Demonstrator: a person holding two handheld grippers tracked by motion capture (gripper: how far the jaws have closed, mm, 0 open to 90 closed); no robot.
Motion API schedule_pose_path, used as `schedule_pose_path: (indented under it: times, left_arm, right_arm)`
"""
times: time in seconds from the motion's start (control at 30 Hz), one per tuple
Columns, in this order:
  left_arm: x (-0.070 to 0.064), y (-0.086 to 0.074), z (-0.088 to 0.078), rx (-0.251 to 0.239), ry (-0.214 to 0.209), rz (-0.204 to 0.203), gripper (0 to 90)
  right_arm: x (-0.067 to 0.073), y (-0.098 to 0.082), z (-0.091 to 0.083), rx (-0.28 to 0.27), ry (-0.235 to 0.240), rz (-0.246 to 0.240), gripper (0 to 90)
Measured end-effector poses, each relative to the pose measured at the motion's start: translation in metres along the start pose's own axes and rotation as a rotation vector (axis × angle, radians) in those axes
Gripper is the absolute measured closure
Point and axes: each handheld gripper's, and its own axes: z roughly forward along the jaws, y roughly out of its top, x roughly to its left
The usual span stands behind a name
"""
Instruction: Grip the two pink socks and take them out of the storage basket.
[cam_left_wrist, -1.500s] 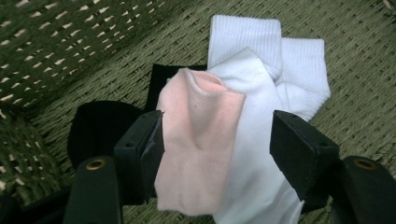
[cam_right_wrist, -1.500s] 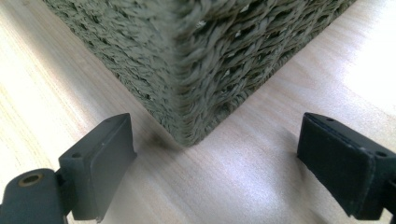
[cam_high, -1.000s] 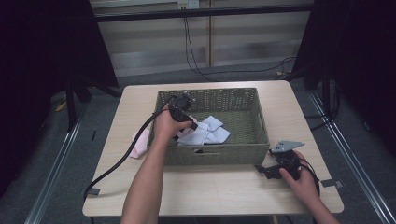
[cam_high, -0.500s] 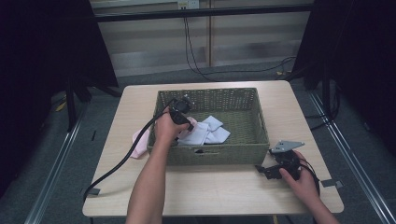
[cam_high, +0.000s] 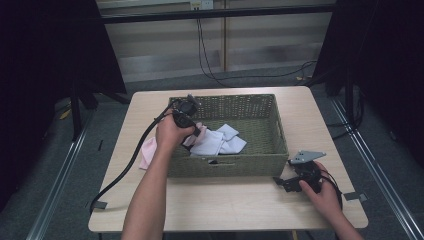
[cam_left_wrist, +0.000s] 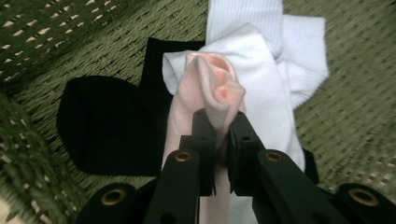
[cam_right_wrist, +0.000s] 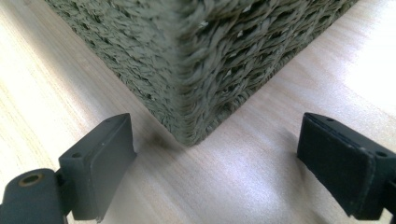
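Note:
A green woven basket (cam_high: 230, 165) sits mid-table with white socks (cam_high: 220, 142) in it. In the left gripper view, white socks (cam_left_wrist: 280, 70) and a black sock (cam_left_wrist: 107, 126) lie on the basket floor. My left gripper (cam_left_wrist: 219, 140) has just been closing and is now shut on a pink sock (cam_left_wrist: 210, 88), which bunches up above the jaws. From above, the left gripper (cam_high: 196, 131) reaches into the basket's left end, and the pink sock (cam_high: 148, 151) trails over the left wall onto the table. My right gripper (cam_high: 280, 183) rests open on the table by the basket's front right corner (cam_right_wrist: 196, 70).
The left gripper's black cable (cam_high: 125, 170) runs across the table's left side to its front edge. Bare wooden table (cam_high: 225, 205) lies in front of the basket. A grey three-cornered plate (cam_high: 306, 157) sits on top of the right gripper.
The left hand has shifted slightly left and up at the basket's left end, with the pink sock now pinched. The right hand has stayed put.

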Motion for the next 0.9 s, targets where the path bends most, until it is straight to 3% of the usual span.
schedule_pose_path:
  times: [0.37,0.53,0.9]
  left_arm:
    - [-0.002,0.002,-0.046,-0.063,-0.024,-0.023,83.2]
    - [-0.004,0.003,-0.056,-0.064,-0.041,-0.023,83.2]
    - [-0.002,0.001,-0.071,-0.061,-0.033,-0.035,83.2]
  right_arm:
    - [0.000,0.000,0.000,-0.001,-0.001,-0.002,10.2]
    - [0.000,0.000,0.000,-0.001,-0.001,-0.001,10.2]
    - [0.000,0.000,0.000,-0.001,-0.001,-0.002,10.2]
